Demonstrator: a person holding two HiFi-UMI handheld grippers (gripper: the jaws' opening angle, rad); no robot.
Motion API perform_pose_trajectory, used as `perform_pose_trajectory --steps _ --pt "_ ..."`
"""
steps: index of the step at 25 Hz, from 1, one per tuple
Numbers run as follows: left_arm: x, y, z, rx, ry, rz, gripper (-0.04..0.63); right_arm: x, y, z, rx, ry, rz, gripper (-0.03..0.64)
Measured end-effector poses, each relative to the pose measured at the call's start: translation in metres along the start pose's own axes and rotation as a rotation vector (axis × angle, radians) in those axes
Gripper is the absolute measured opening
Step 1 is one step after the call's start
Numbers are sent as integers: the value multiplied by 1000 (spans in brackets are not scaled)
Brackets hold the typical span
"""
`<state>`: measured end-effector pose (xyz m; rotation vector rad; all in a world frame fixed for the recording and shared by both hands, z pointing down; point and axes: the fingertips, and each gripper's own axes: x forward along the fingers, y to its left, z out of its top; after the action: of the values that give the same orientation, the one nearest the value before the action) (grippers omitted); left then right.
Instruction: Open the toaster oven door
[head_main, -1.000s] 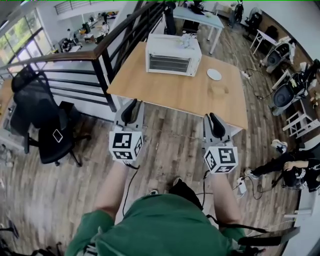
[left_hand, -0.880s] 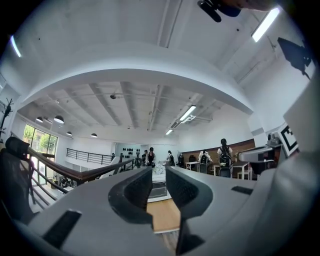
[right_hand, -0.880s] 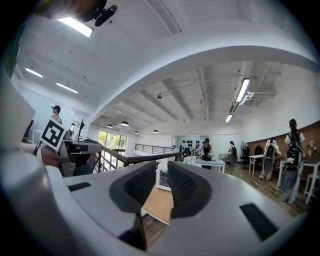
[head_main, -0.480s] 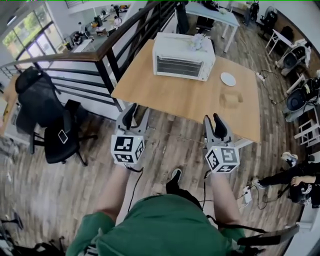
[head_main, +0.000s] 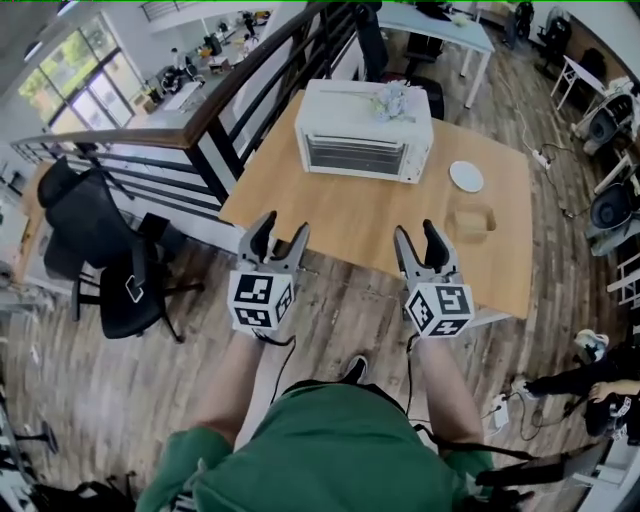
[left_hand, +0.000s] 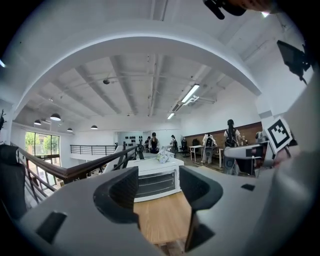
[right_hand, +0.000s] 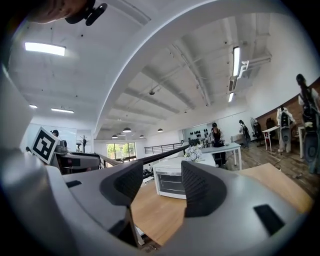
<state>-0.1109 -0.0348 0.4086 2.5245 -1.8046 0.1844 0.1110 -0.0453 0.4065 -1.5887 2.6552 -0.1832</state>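
**Toaster oven (head_main: 365, 128) shut, both grippers empty and spread**

The white toaster oven stands at the far end of the wooden table (head_main: 350, 215) with its front facing the person. Its door (head_main: 352, 157) is closed flat against the body. A bunch of pale flowers (head_main: 393, 100) lies on its top. To its right on the table are a small white plate (head_main: 466, 177) and, nearer the person, a tan block (head_main: 472, 220), each apart from the oven.

The left gripper (head_main: 281, 228) and the right gripper (head_main: 416, 234) are held side by side at the table's near edge. Both are well short of the oven and point toward it. Each gripper's jaws have just been opening and now stand wide apart with nothing between them. Through each gap only the tabletop and the oven's front show.

A dark railing (head_main: 235, 95) runs along the table's left side. A black office chair (head_main: 105, 265) stands on the plank floor (head_main: 90, 380) beyond it.
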Motion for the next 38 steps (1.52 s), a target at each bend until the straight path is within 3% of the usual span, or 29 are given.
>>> perform_pose_trajectory --steps 12,21,27,30,38 --pt "69 35 -16 -19 41 62 261 78 -33 -24 142 63 37 245" --pt "140 90 -26 26 46 -26 261 161 -52 -54 433 51 -56 245" --pt "185 116 -32 37 58 -127 261 206 -86 -77 774 -47 -149 245" --pt "200 127 -44 -5 83 -171 261 223 -92 -85 907 -96 -187 245" --pt "236 140 -64 -130 135 -197 260 258 -116 -113 1060 -87 -243 245"
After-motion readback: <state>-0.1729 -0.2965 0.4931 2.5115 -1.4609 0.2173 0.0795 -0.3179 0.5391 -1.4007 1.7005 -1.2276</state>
